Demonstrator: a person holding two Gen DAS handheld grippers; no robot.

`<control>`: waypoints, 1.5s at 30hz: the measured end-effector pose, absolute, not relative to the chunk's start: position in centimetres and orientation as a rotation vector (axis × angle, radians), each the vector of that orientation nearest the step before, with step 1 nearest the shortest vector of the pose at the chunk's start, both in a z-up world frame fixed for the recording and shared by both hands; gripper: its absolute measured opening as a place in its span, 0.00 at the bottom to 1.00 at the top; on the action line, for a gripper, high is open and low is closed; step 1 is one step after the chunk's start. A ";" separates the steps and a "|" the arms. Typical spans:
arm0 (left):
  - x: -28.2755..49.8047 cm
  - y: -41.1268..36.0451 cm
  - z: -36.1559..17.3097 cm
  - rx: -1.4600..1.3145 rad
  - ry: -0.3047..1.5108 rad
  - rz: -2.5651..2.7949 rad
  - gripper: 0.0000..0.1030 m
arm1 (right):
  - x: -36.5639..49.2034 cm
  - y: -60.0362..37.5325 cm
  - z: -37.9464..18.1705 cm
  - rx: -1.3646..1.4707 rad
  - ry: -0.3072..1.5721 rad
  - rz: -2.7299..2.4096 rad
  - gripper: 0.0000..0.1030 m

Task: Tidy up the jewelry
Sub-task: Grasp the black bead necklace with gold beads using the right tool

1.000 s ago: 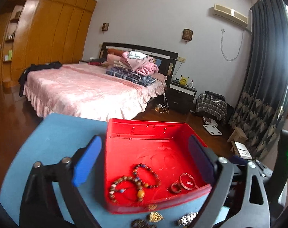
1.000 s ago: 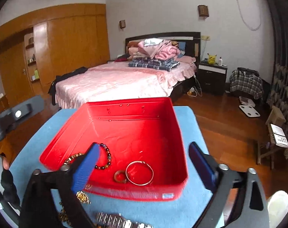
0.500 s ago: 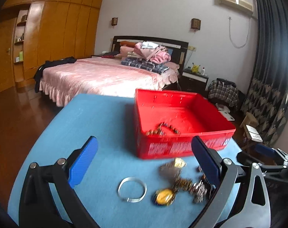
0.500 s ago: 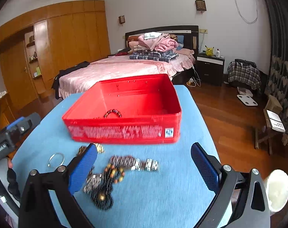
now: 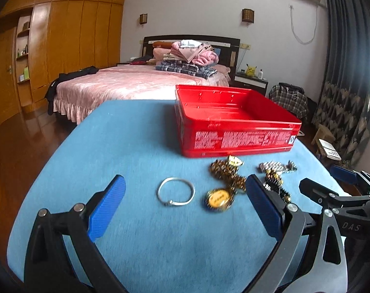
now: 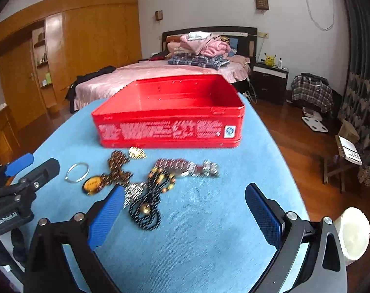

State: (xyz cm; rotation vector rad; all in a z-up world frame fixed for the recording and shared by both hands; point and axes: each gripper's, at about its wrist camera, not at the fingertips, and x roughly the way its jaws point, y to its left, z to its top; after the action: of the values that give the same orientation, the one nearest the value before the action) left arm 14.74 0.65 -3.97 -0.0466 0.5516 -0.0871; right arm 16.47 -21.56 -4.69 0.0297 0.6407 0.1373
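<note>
A red box stands on the blue table, also in the right wrist view. In front of it lie a silver bangle, a round yellow pendant, a gold-brown bead chain, a metal watch band and a black bead necklace. My left gripper is open and empty, low over the table just before the bangle. My right gripper is open and empty, near the black necklace.
A pink bed with folded clothes stands behind the table. A wooden wardrobe fills the left wall. A nightstand, bags and a small stool are on the wood floor at right.
Both grippers dropped lower and pulled back from the box. One second ago I looked down into the box at bracelets and rings; now its inside is hidden behind the front wall.
</note>
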 end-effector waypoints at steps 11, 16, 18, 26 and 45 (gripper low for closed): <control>14.6 1.2 -5.4 -0.051 0.598 -0.062 0.93 | 16.4 -20.6 -6.1 0.038 0.700 0.171 0.94; 14.6 1.4 -5.6 -0.053 0.601 -0.066 0.93 | 16.7 -20.5 -6.7 0.052 0.727 0.182 0.94; 14.5 1.3 -5.7 -0.052 0.602 -0.066 0.93 | 16.8 -20.5 -6.7 0.059 0.726 0.186 0.90; 14.6 1.2 -5.7 -0.053 0.606 -0.068 0.93 | 17.4 -20.3 -7.4 0.051 0.767 0.225 0.63; 14.6 0.7 -5.9 -0.053 0.613 -0.074 0.93 | 19.2 -21.4 -6.8 0.046 0.769 0.251 0.50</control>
State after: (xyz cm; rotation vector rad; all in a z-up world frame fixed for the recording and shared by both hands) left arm 14.62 0.69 -5.94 -0.0535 0.6132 -0.0742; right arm 19.18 -21.37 -6.83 0.0456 0.7692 0.2508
